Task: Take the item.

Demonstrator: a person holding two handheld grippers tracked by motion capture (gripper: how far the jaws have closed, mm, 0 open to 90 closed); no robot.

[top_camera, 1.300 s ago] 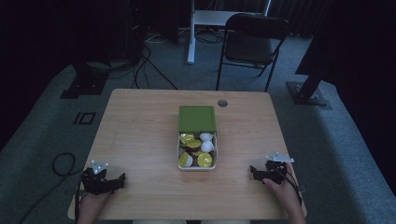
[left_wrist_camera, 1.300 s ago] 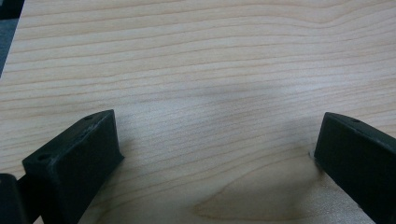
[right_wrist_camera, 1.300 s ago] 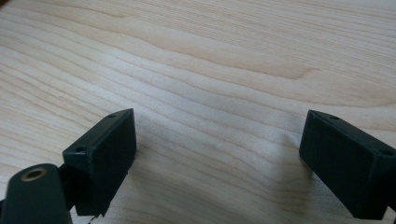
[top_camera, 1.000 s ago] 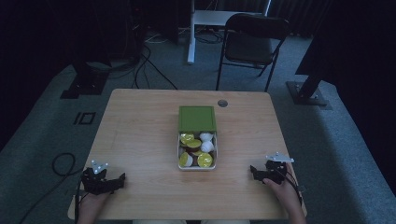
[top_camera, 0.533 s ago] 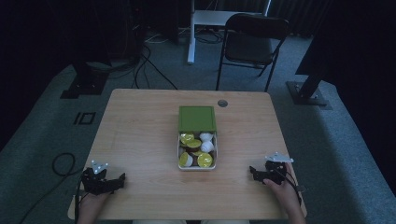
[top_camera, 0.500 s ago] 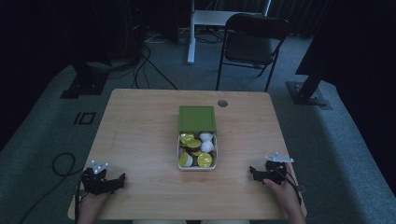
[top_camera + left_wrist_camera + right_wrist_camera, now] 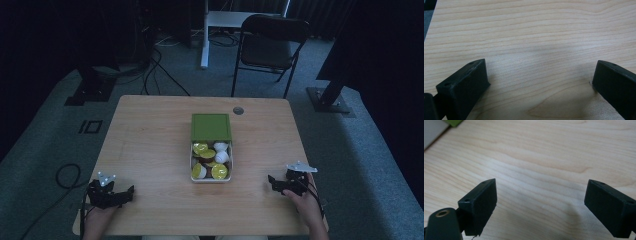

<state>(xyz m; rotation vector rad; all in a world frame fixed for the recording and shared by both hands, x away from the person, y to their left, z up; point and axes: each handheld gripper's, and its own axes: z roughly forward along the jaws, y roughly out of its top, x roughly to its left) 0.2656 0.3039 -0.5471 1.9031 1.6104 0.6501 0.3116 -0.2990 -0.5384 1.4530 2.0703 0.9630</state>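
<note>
One open white box [image 7: 191,173] with a green lid [image 7: 211,126] hinged back is seen at the centre of the table [image 7: 150,145]. Inside it, about six small capsules [image 7: 219,171] are counted, four with yellow tops and two white; the exact number cannot be told. Two grippers are held at the near edge: the left gripper [image 7: 131,190] by the near left corner, the right gripper [image 7: 270,179] by the near right corner. Both are released, jaws spread wide over bare wood. The box lies between them, well apart from each.
</note>
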